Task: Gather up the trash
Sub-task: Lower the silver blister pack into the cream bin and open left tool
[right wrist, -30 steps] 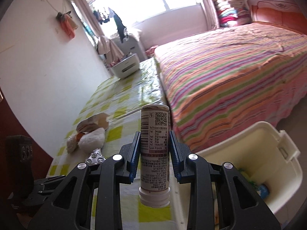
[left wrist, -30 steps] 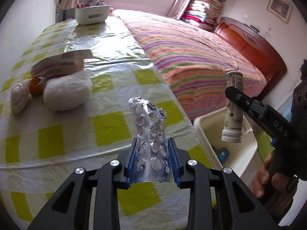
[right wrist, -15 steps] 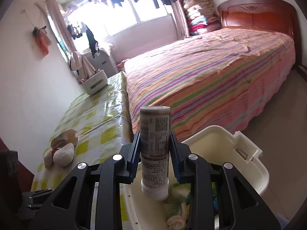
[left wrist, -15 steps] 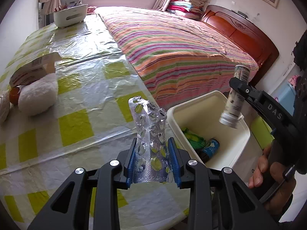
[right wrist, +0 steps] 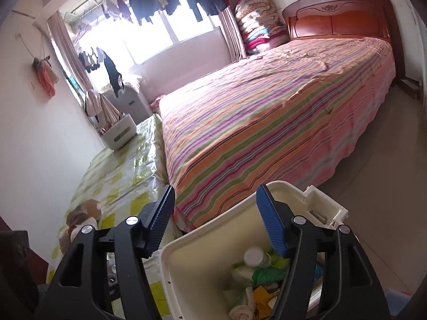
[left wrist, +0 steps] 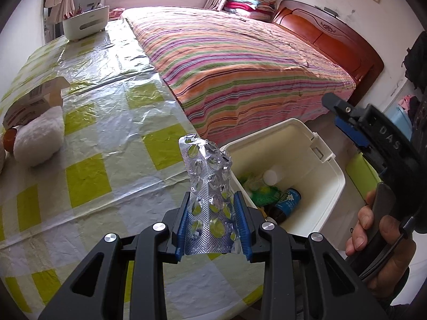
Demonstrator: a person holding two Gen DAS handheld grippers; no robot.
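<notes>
My left gripper (left wrist: 212, 226) is shut on a crumpled silver pill blister pack (left wrist: 206, 186), held upright over the table's near edge beside the bin. The cream plastic bin (left wrist: 324, 186) stands on the floor to the right of the table, with several pieces of trash inside. The white-capped bottle (right wrist: 253, 257) lies in the bin on the other trash. My right gripper (right wrist: 216, 222) hangs over the bin with its jaws opening wide and nothing between them; the left wrist view shows the right gripper (left wrist: 344, 118) above the bin's far corner, held by a hand (left wrist: 379, 240).
A table with a yellow-checked plastic cover (left wrist: 101, 122) carries a white fluffy wad (left wrist: 40, 138), a cardboard box (left wrist: 34, 101) and a white caddy (left wrist: 85, 22) at the far end. A striped bed (left wrist: 240, 61) runs alongside the table, behind the bin.
The right gripper moved over the bin, opened and let go of the bottle, which now lies in the bin. The left gripper carried the blister pack right, toward the bin.
</notes>
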